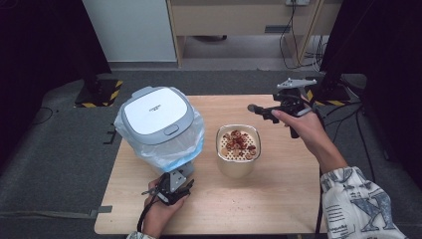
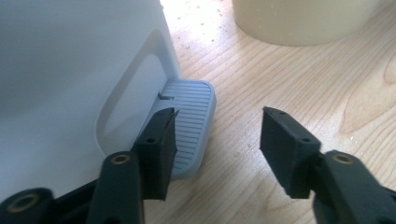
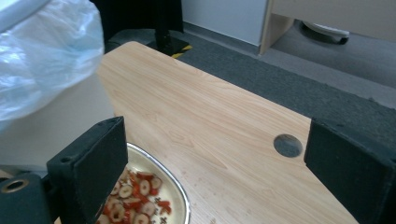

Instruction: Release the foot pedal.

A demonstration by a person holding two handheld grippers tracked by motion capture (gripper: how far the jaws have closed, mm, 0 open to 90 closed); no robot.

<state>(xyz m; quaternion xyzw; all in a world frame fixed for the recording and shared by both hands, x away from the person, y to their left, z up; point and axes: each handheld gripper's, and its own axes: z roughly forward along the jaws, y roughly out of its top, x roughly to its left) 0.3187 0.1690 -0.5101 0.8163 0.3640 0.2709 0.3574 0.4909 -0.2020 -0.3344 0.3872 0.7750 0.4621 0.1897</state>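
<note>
A white pedal bin point(image 1: 155, 113) with a grey-rimmed shut lid and a pale blue plastic liner stands at the table's left. Its grey ribbed foot pedal point(image 2: 191, 121) juts out at the base. My left gripper point(image 2: 219, 114) is low at the bin's front; it is open, with one jaw over the pedal and the other over bare wood. A cream container point(image 1: 238, 143) holding sliced red dates sits mid-table. My right gripper point(image 3: 215, 128) hovers beyond and to the right of the container, open with nothing between its jaws. In the high view my right gripper point(image 1: 268, 113) is held above the table's far right.
The wooden table point(image 1: 278, 199) has a round cable hole point(image 3: 287, 145) near its far edge. Grey carpet surrounds the table. Black stands with yellow-striped bases sit at the far left and far right, and a wooden desk stands at the back.
</note>
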